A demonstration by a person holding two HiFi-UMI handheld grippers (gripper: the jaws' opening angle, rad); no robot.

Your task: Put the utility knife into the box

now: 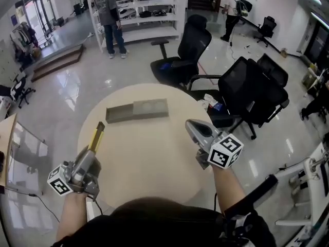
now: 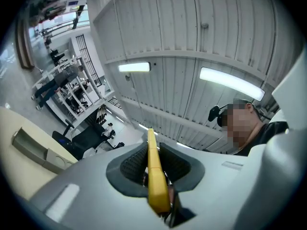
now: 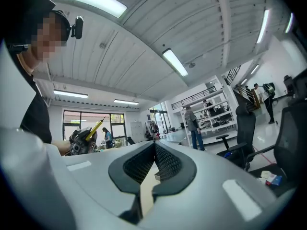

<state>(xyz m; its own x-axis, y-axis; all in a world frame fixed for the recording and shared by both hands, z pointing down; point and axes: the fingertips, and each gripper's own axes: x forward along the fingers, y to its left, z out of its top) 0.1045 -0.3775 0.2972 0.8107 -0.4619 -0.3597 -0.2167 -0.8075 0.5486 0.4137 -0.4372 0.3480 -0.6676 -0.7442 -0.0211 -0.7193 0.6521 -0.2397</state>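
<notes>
Left claw point(image 1: 93, 153) point(image 2: 152, 148): jaws part-way closed and clamped on the utility knife point(image 1: 97, 136) point(image 2: 157, 178). Ribbed pads press on both flat sides of the yellow handle. Knife stands out past the jaw tips, slanting up and away from me, over the near-left edge of the round table point(image 1: 149, 163). It touches neither table nor box.

Box point(image 1: 137, 110) point(image 2: 32, 150): long, grey, open on top, lying flat on the far part of the table, well apart from the knife and ahead of it, a little to the right. Nothing inside that I can make out.

Right claw point(image 1: 190, 124) point(image 3: 153, 148): jaw tips together, nothing between the pads, so it holds nothing. It hangs over the right side of the table, tips aimed toward the centre. Its own camera catches the left claw with the yellow knife across the table.

Further right, off the table: black office chairs point(image 1: 249, 89) on the glossy floor.
</notes>
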